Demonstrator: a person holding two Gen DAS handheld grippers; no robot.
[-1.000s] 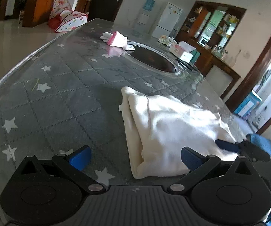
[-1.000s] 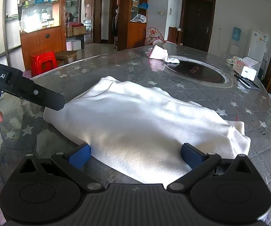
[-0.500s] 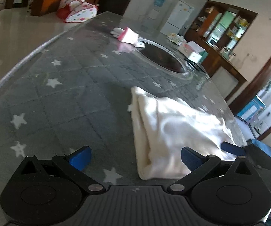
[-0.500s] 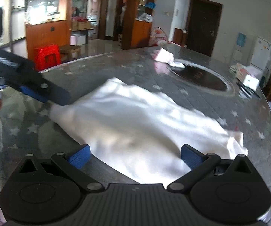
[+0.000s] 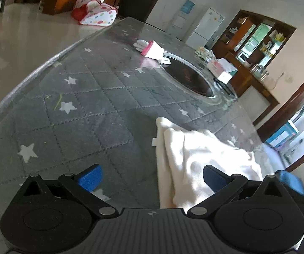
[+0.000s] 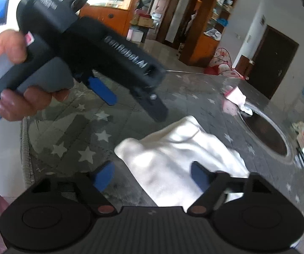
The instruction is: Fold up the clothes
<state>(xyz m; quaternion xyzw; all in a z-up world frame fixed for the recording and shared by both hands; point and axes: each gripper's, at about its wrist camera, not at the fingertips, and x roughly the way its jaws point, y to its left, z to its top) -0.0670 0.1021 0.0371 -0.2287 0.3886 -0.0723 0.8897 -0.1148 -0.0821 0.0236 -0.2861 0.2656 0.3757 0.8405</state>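
The left gripper [image 6: 135,97], seen from the right wrist, bears "GenRobot.AI" in pale letters along its black side and "DAS" on its rear housing; nothing else reads clearly

Lived-in family home, open dining and living area. Large round desk [image 5: 109,97] with a grey star-print quilted cover under glass and a dark turntable [image 5: 188,78] at centre. White fridge [image 5: 204,28] and water dispenser [image 5: 181,19] by the far wall. Wooden display cabinets [image 5: 255,44], tiled floor [image 5: 29,36], child's polka-dot play tent [image 5: 97,17].
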